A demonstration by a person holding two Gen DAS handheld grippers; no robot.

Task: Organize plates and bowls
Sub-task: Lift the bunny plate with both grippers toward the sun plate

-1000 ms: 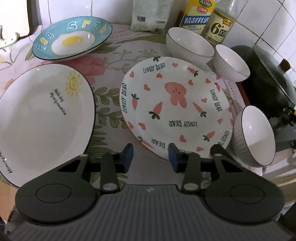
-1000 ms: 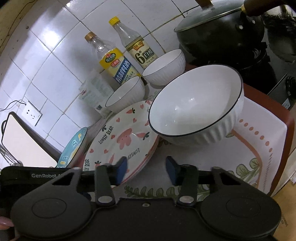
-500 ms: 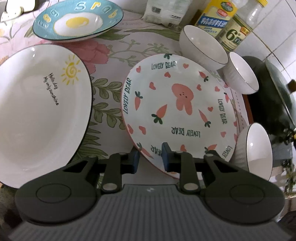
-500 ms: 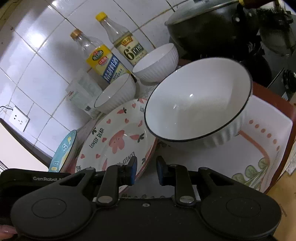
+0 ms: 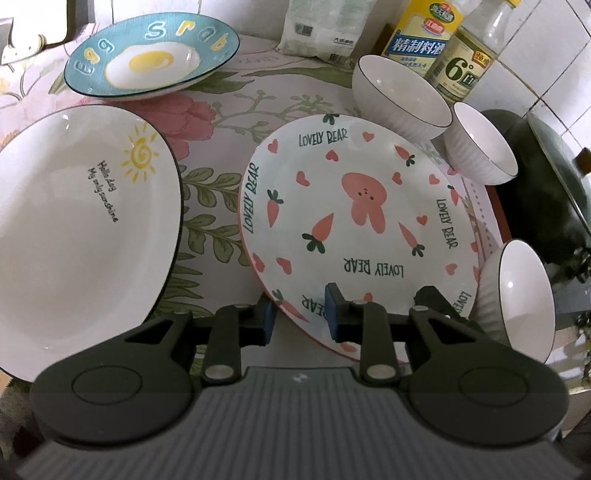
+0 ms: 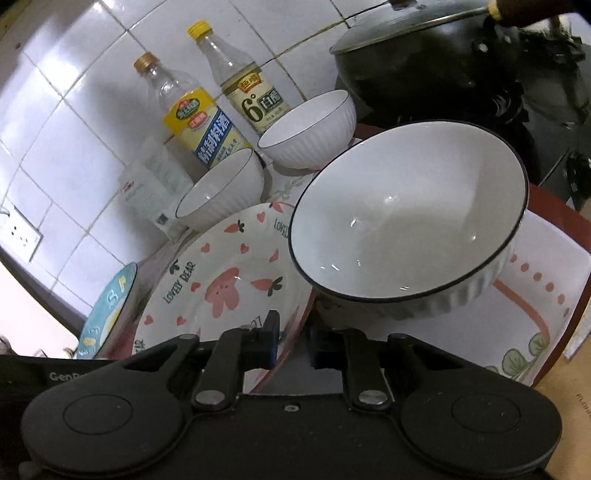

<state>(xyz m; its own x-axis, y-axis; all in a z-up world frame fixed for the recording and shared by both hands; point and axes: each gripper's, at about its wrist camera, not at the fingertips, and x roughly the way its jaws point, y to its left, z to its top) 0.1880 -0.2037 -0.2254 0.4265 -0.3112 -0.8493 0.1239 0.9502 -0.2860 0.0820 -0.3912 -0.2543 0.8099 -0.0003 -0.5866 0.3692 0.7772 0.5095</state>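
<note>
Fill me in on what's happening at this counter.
A person is working two handheld grippers on the Lovely Bear plate. The left gripper has just been closing and looks clamped on the plate's near rim. The right gripper has also just closed, on the rim beside the nearest white bowl. The sun plate, the egg plate and the bowls lie separately, none stacked yet.

Home kitchen: tiled wall (image 6: pixel 74 122), condiment bottles (image 6: pixel 192 122), lidded wok (image 6: pixel 424 62).

Floral-clothed counter (image 5: pixel 229 110), 3 plates (image 5: pixel 354 206), 3 bowls (image 5: pixel 399 96), 2 bottles (image 5: pixel 417 33)
</note>
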